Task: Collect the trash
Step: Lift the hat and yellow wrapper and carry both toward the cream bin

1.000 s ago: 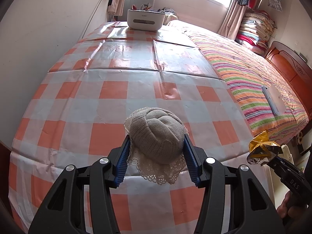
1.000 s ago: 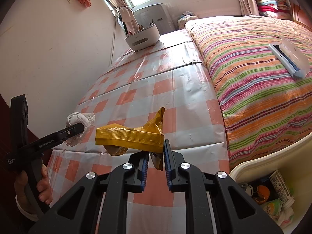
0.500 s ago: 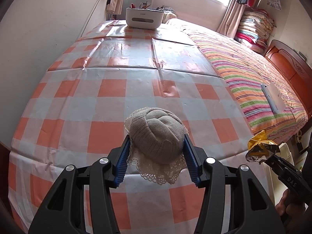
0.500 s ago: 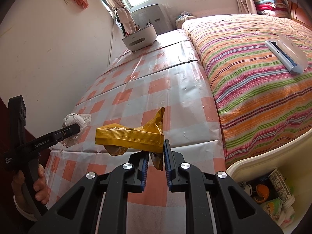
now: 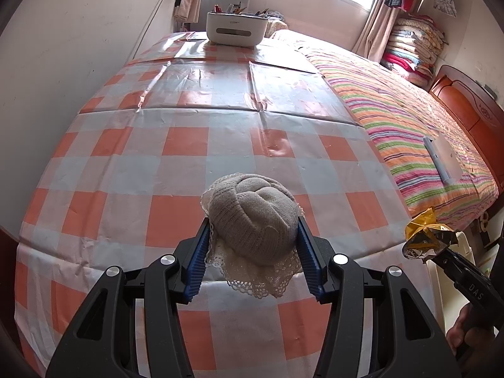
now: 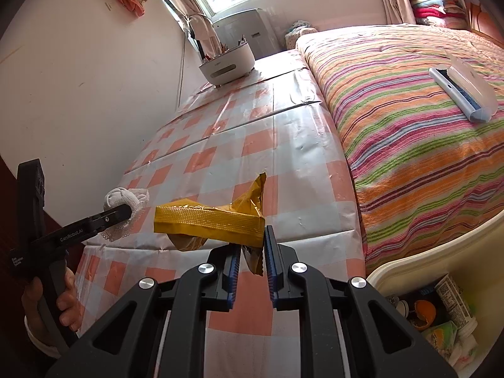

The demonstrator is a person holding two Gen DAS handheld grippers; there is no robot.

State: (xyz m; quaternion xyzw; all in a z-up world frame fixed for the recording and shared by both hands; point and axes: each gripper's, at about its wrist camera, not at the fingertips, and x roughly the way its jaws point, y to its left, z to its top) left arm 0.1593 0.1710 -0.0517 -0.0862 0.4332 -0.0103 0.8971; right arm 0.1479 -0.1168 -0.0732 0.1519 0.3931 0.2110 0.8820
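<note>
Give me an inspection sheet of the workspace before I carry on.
Surface: checked tablecloth, creased.
Job's things: rolled sock with lace trim; yellow wrapper; trash bin part-filled.
Clutter: white organiser at the far end.
Grippers: left tongs shut on the sock; right tongs shut on the wrapper.
Cables: nothing seen.
Surroundings: striped bed alongside; window behind.

The trash bin (image 6: 406,264) is cut off at the picture's lower right edge.

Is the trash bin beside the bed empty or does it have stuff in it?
Not empty: the trash bin already holds a bottle, an orange peel and wrappers.
</note>
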